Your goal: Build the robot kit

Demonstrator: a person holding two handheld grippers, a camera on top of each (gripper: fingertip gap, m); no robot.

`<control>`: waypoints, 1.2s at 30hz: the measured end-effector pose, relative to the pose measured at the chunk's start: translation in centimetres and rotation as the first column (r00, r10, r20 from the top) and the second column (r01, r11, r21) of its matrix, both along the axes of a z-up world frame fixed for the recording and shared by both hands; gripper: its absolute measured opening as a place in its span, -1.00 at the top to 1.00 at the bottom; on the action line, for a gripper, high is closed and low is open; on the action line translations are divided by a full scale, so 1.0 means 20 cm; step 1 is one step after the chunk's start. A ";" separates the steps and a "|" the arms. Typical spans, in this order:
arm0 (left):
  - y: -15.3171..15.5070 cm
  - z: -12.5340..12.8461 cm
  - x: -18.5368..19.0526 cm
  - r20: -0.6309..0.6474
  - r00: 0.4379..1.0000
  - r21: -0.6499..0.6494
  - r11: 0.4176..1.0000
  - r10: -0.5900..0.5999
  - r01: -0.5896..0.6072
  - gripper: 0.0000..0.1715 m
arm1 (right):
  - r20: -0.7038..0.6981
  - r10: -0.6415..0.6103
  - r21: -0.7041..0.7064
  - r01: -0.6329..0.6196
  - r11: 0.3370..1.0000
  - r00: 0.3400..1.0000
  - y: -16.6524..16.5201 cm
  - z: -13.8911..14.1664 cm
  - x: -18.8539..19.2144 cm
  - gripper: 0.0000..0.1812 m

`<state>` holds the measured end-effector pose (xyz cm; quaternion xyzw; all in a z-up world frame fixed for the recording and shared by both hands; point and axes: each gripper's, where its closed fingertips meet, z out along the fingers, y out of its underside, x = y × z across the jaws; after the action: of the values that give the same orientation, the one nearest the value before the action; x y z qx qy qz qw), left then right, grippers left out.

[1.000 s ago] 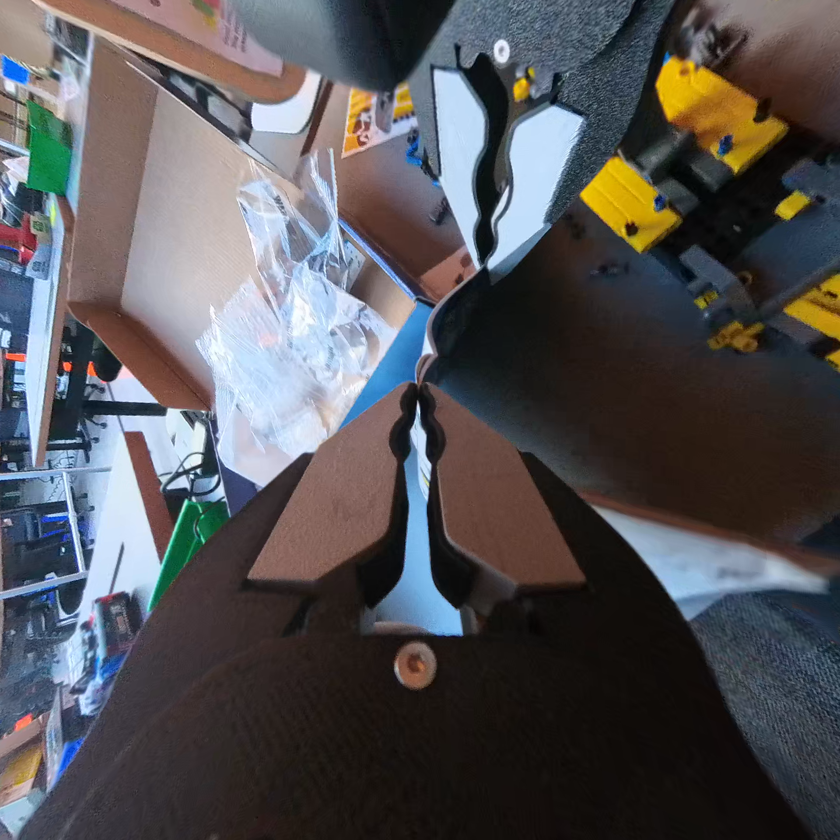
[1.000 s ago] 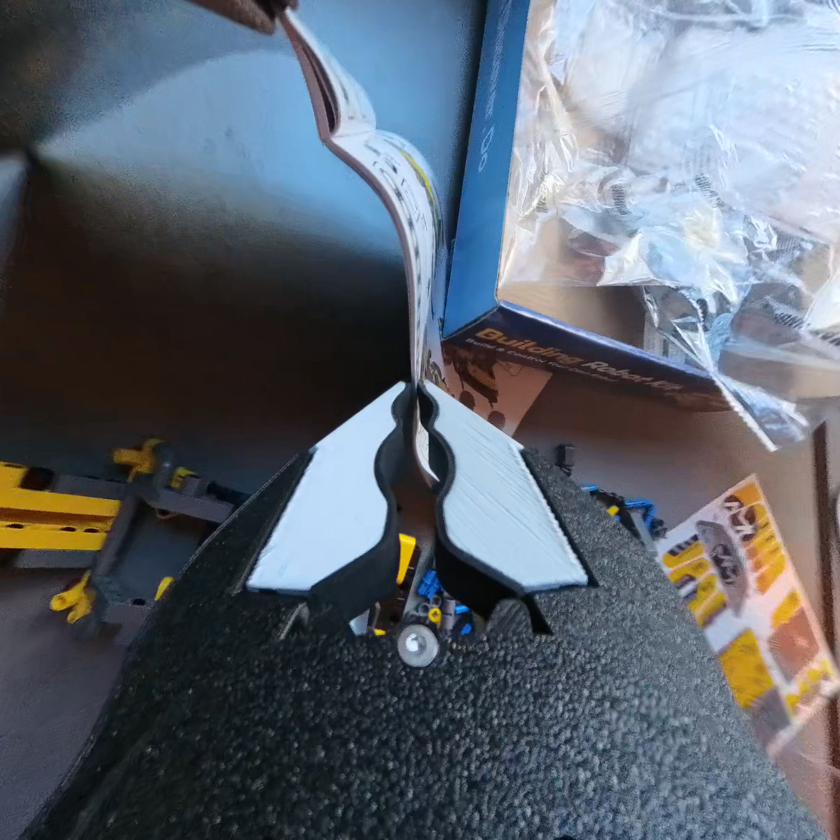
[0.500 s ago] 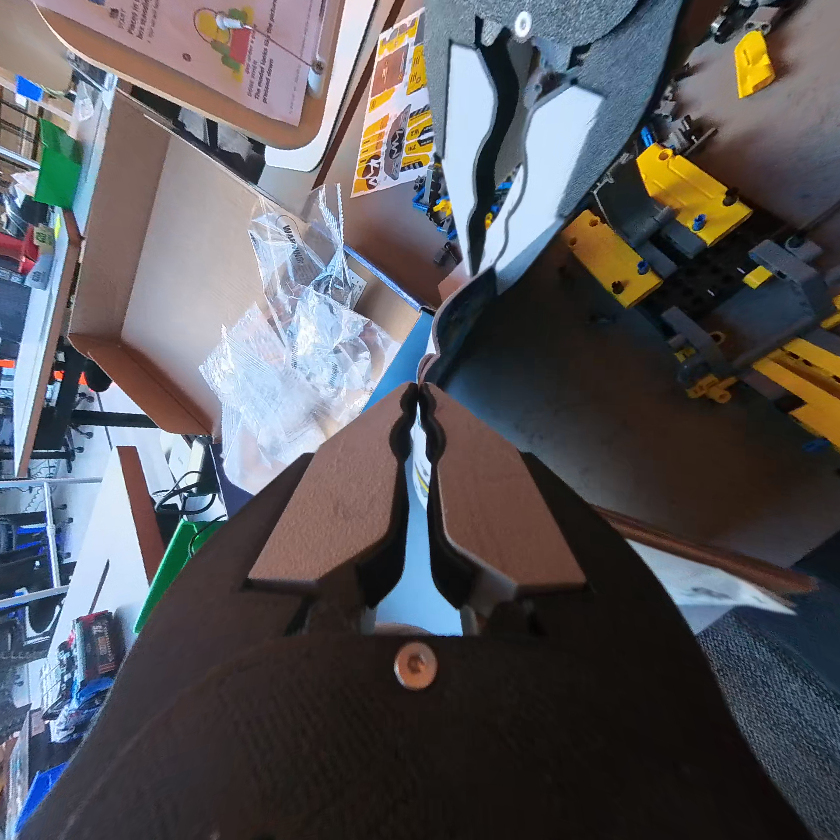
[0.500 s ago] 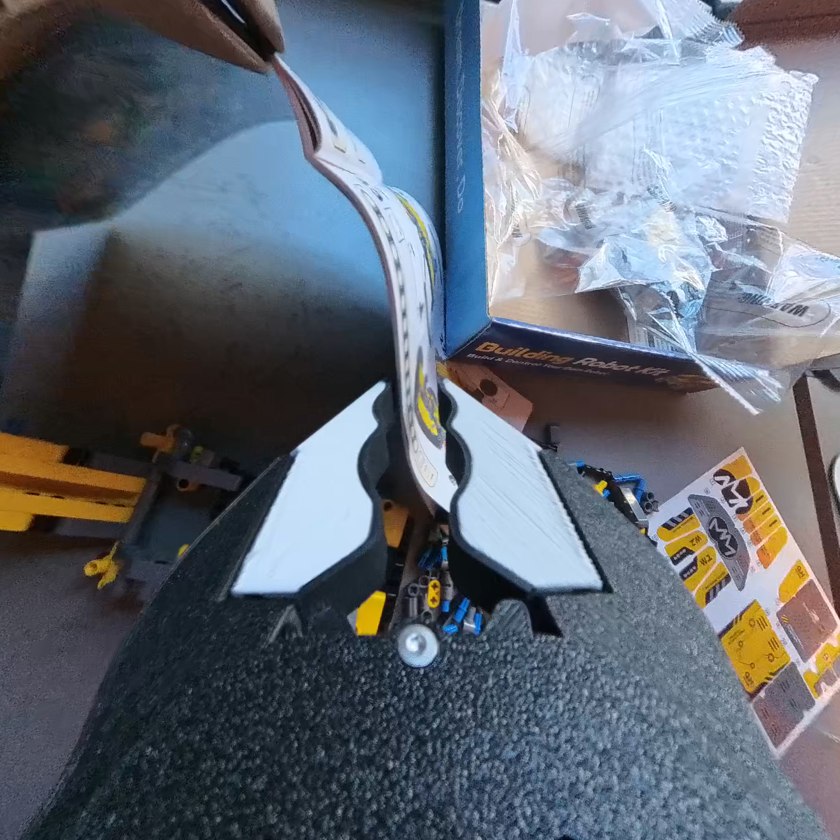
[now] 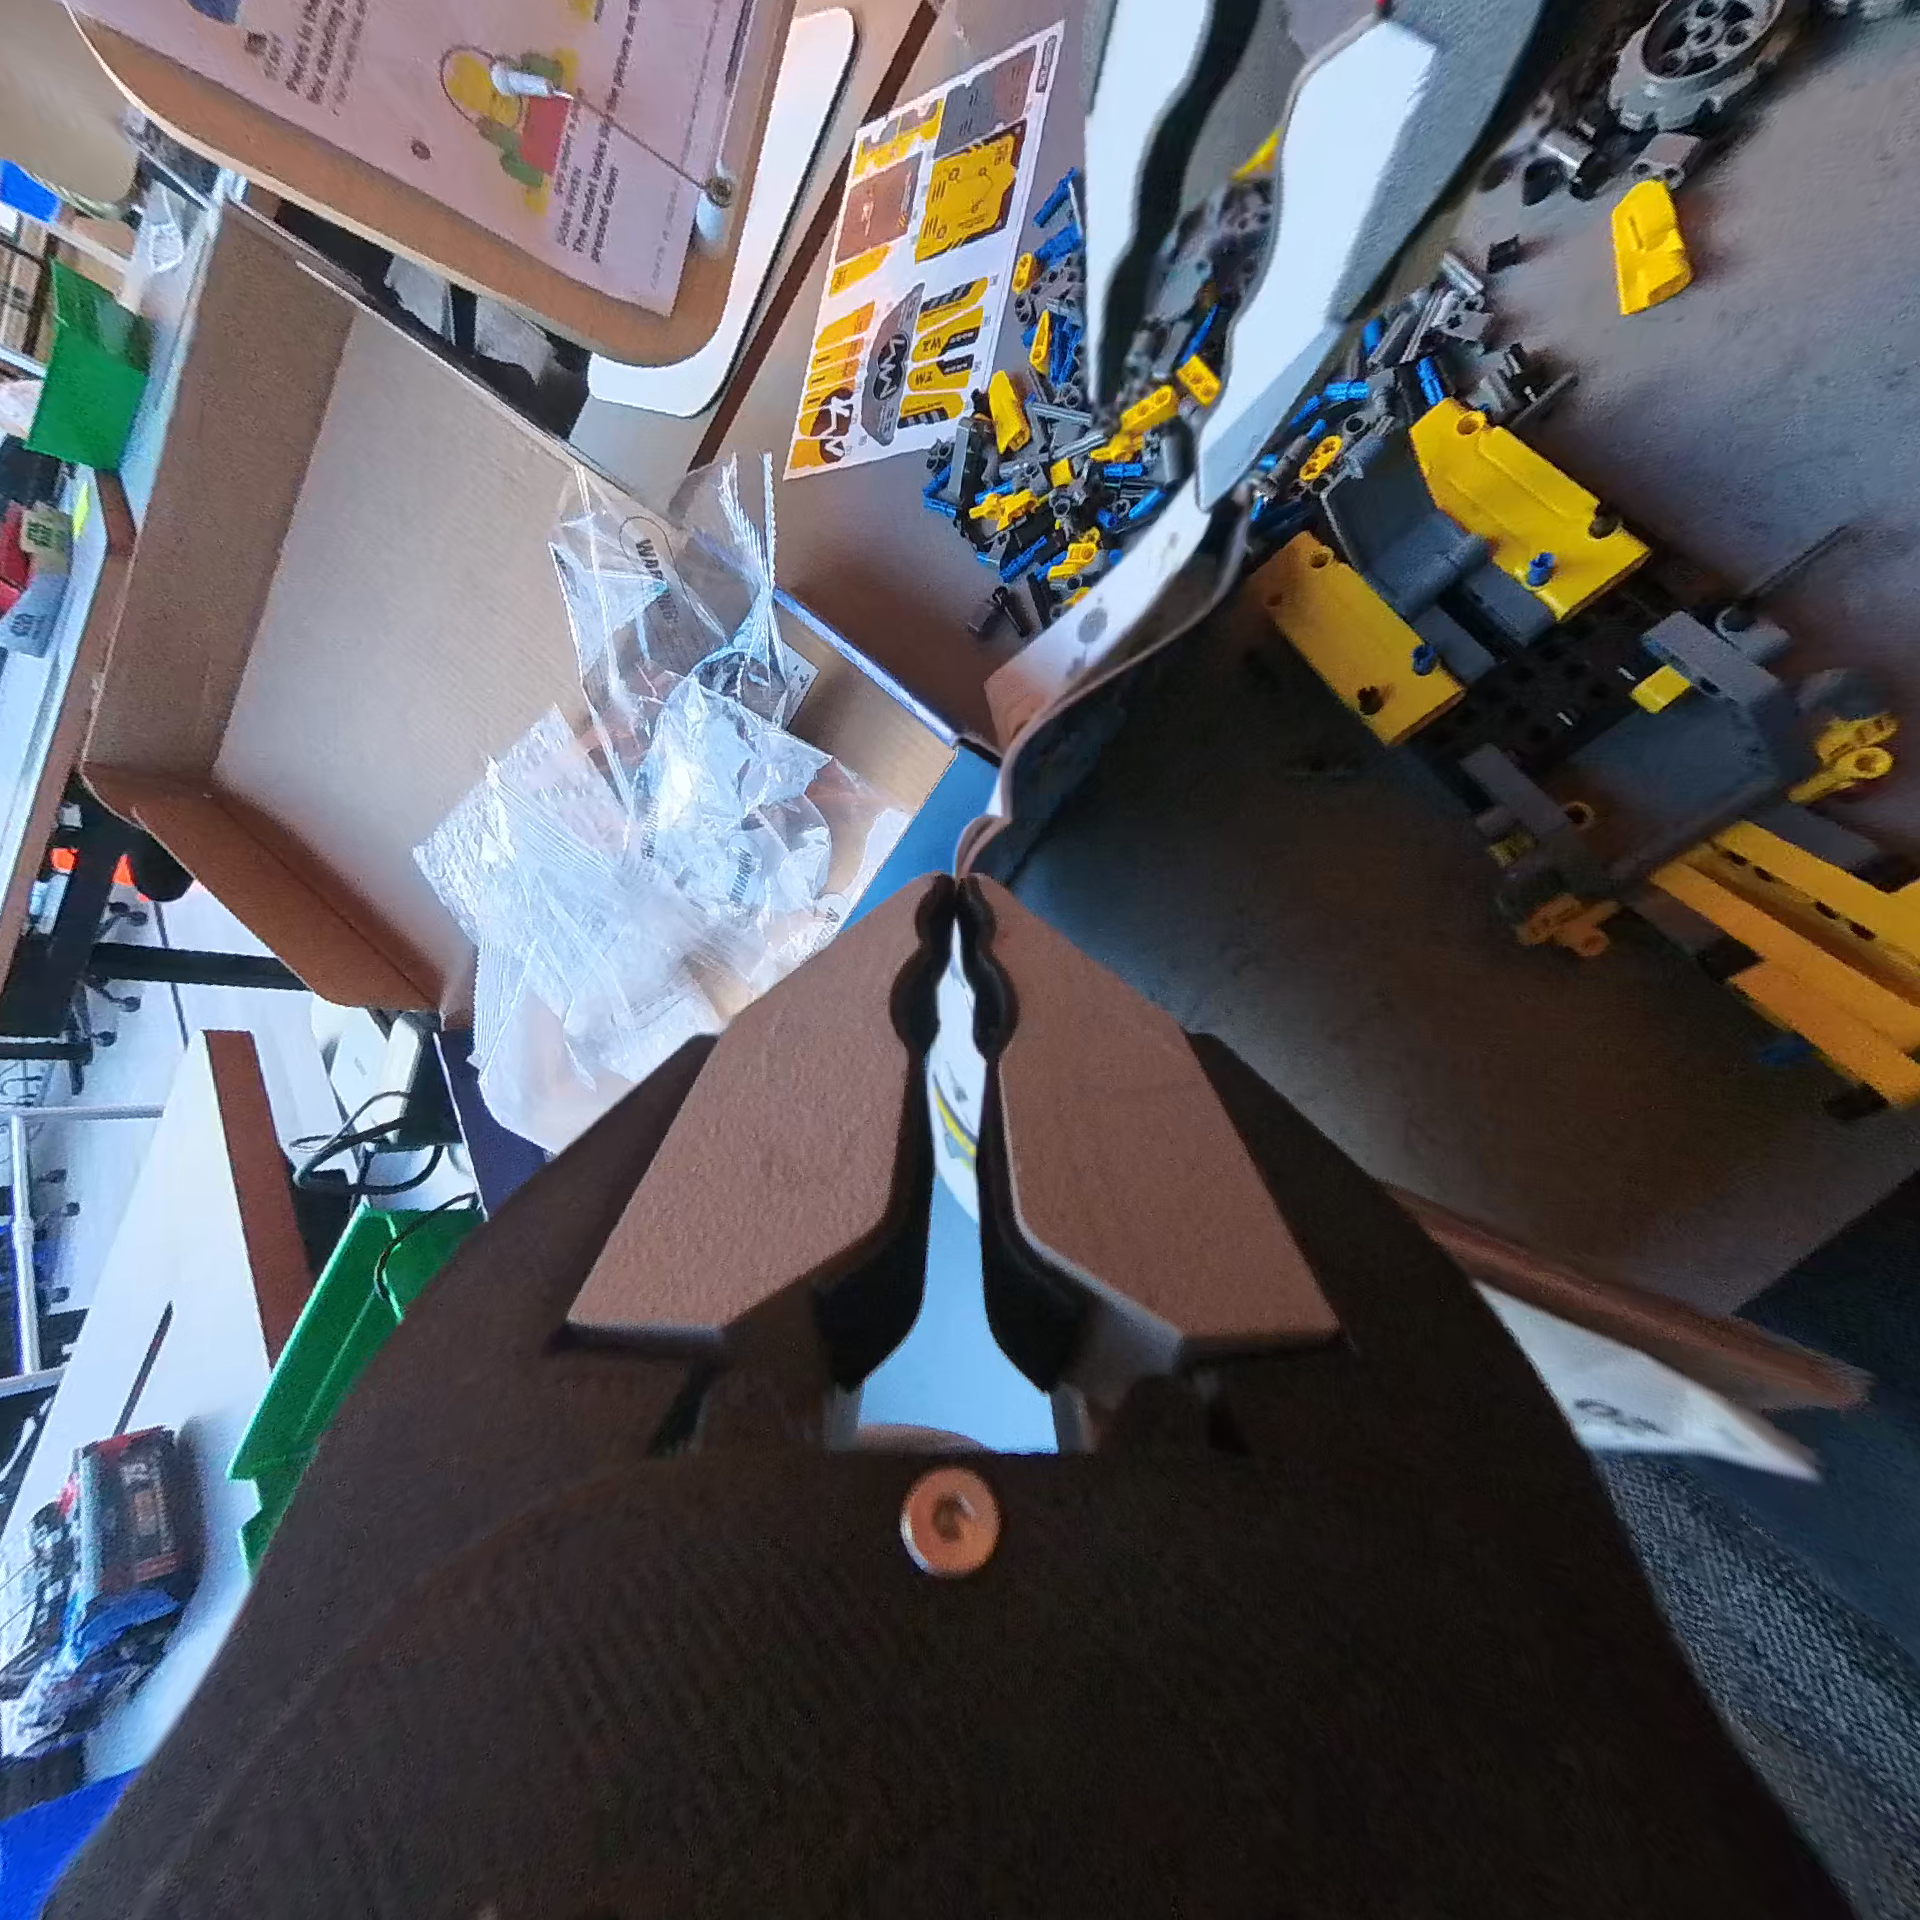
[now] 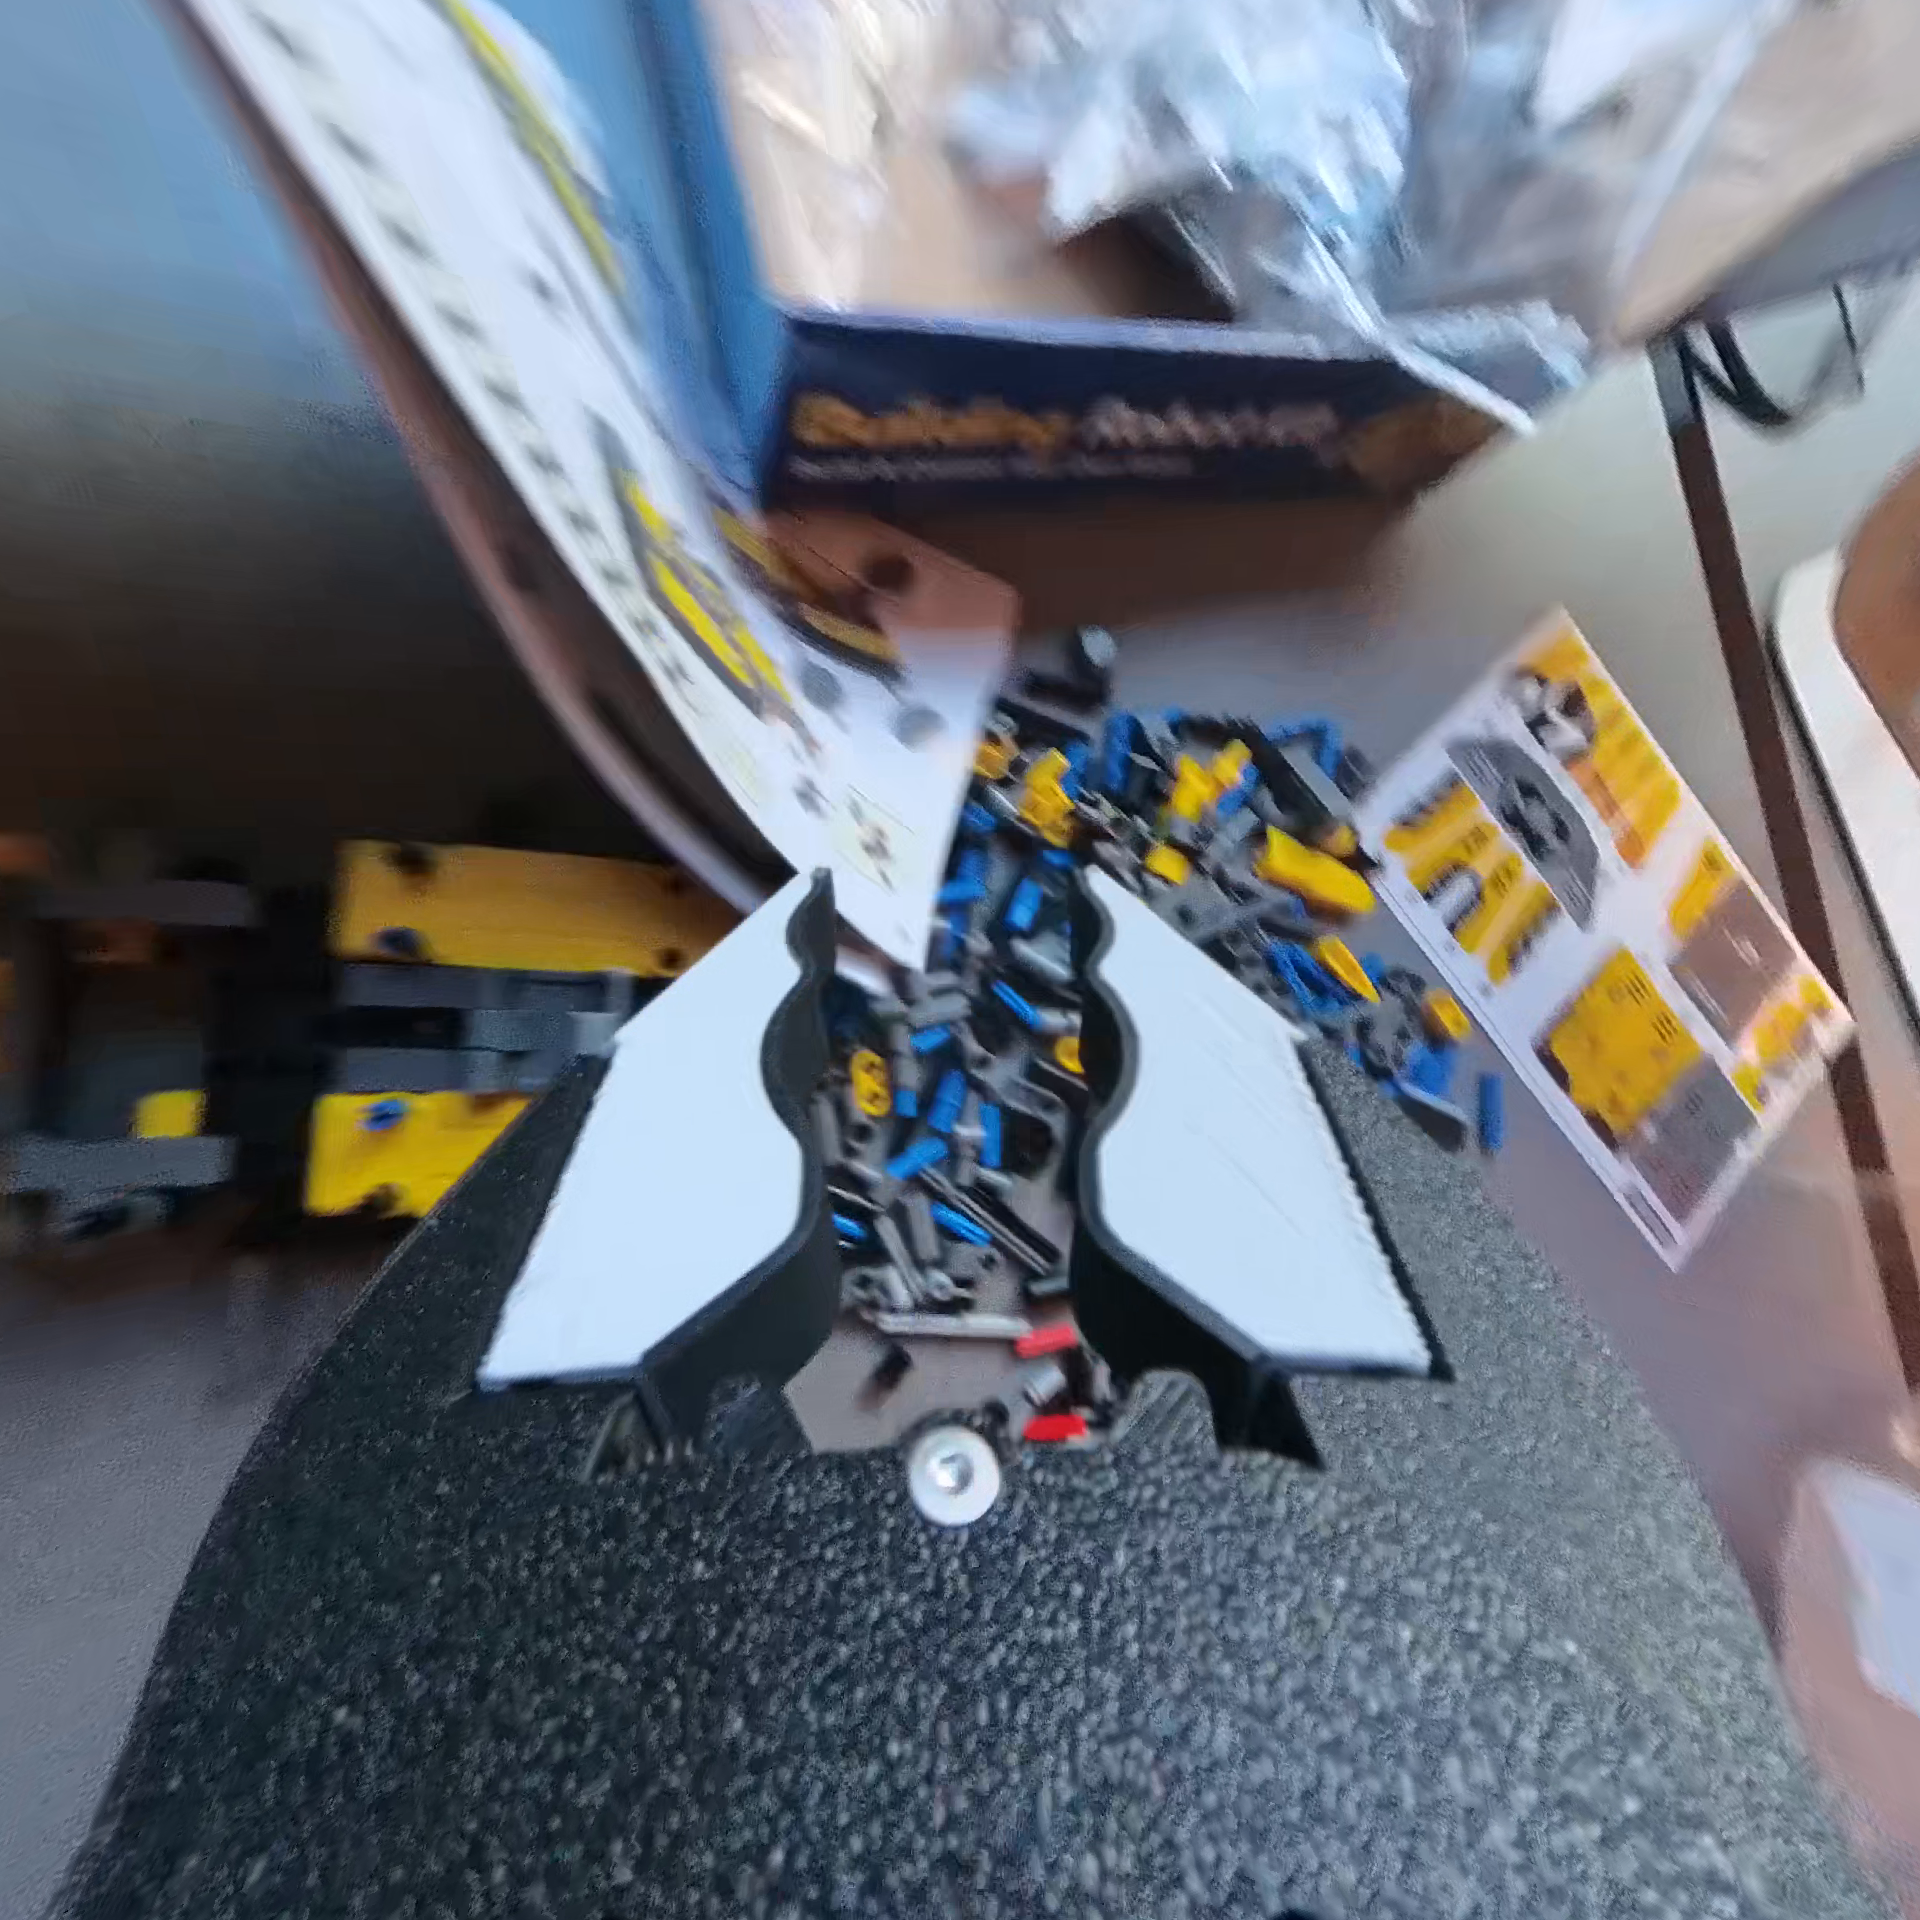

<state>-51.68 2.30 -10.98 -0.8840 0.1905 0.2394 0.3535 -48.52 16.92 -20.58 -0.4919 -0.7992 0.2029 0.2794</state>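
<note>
Left clamped, right spread

Left gripper (image 5: 958, 906): brown fingers (image 5: 1132, 1164) pressed together at the tips, thin sheet pinched between them. Right gripper (image 6: 956, 904): white fingers (image 6: 1226, 1143) wide apart, nothing gripped; view motion-blurred.

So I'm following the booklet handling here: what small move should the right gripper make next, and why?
Probably draw the right gripper back clear of the instruction booklet. Its jaws stand open with the booklet's corner at the left fingertip, while the left gripper is shut on the booklet's other edge, so the booklet is already supported above the loose building pieces.
</note>
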 end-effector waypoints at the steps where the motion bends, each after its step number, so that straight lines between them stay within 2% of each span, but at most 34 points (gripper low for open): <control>1: 0.00 0.00 0.00 -0.009 1.000 -0.003 1.000 0.002 -0.002 1.00 | 0.010 -0.047 0.044 0.046 0.998 0.999 0.06 -0.02 0.00 0.54; 2: 0.00 0.00 0.00 -0.023 1.000 -0.007 1.000 0.005 -0.005 1.00 | 0.010 -0.056 0.064 0.055 0.996 0.998 0.08 -0.02 0.01 0.54; 6: -0.01 -0.01 -0.01 -0.014 1.000 -0.007 1.000 0.010 -0.010 1.00 | -0.034 0.014 -0.062 -0.016 0.998 0.999 -0.05 0.03 0.03 0.53; 9: -0.01 -0.01 -0.01 -0.007 1.000 -0.009 1.000 0.009 -0.009 1.00 | -0.056 0.035 -0.124 -0.041 0.991 0.998 -0.08 0.05 0.03 0.53; 12: 0.00 -0.01 0.01 -0.010 1.000 -0.012 1.000 -0.002 0.002 1.00 | -0.018 0.000 -0.059 -0.001 0.998 1.000 -0.03 -0.01 0.02 0.51; 14: -0.01 -0.01 0.01 -0.022 1.000 -0.018 1.000 -0.003 0.003 1.00 | -0.020 -0.015 0.006 0.015 1.000 1.000 0.00 -0.01 0.02 0.57; 18: -0.03 0.00 -0.01 -0.033 0.999 -0.015 1.000 0.003 -0.004 1.00 | -0.080 0.050 -0.069 -0.055 0.996 0.996 -0.10 0.10 0.04 0.55; 21: -0.02 0.03 -0.02 -0.051 0.999 -0.012 1.000 -0.002 0.001 1.00 | -0.169 0.184 -0.202 -0.217 0.955 0.968 -0.32 0.25 0.04 0.43; 24: 0.02 0.09 0.01 -0.077 0.997 -0.018 1.000 -0.021 0.020 1.00 | -0.174 0.237 -0.107 -0.258 0.960 0.956 -0.39 0.29 -0.02 0.52; 27: 0.04 0.15 0.04 -0.098 0.995 -0.017 0.999 -0.030 0.028 1.00 | -0.158 0.275 -0.044 -0.285 0.958 0.948 -0.39 0.29 -0.06 1.00; 32: 0.02 0.21 0.08 -0.100 0.995 -0.003 1.000 -0.028 0.028 1.00 | -0.202 0.251 -0.147 -0.282 0.948 0.947 -0.39 0.38 -0.03 0.98; 36: 0.04 0.21 0.09 -0.101 0.994 -0.004 1.000 -0.031 0.031 1.00 | -0.241 0.247 -0.052 -0.267 0.962 0.938 -0.36 0.39 -0.03 0.99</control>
<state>-49.90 3.07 -6.88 -0.8680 0.2221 0.2782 0.3462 -49.05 9.82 -12.71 -0.3673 -0.8093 0.3273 0.3210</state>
